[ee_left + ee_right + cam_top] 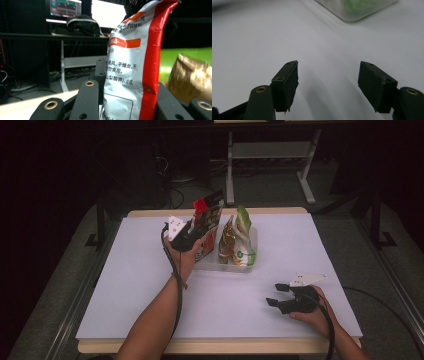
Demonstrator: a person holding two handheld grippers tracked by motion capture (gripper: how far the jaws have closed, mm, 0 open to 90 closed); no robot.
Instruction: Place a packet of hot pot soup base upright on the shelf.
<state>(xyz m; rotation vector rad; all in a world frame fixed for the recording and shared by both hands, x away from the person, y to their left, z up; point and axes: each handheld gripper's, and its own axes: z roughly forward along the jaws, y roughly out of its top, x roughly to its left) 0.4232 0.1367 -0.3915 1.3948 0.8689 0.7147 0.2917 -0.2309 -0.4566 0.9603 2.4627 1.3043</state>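
The red-and-white snack bag (207,217) stands upright at the left end of the clear tray (252,237), at the far middle of the white table (125,285). The left gripper (192,227) has its jaws pressed on the bag's two faces. Beside it in the tray stand a gold packet (227,240) and a green-and-white packet (245,237). The right gripper (274,295) rests low over the table near the right front, jaws spread apart with nothing between them.
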